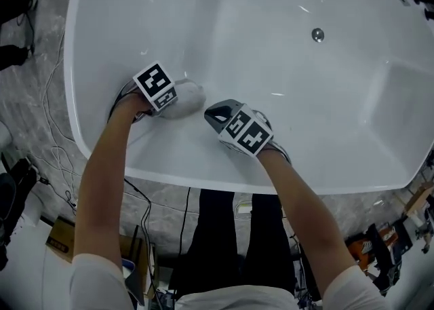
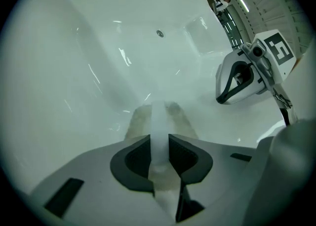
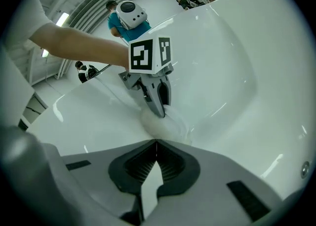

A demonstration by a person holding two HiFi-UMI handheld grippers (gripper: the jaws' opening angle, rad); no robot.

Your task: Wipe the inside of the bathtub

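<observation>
The left gripper [image 2: 159, 143] has its dark-padded jaws closed on a white cloth [image 2: 158, 121], a narrow fold of it running up between them. Ahead of the jaws the cloth spreads in a damp, greyish patch lying on the smooth white inner surface of the bathtub [image 2: 74, 71]. Farther up the tub wall sits a small round metal fitting [image 2: 159, 33]. To the right, well apart from the cloth, the right gripper [image 2: 224, 94] hangs over the tub, its marker cube [image 2: 277, 52] uppermost
</observation>
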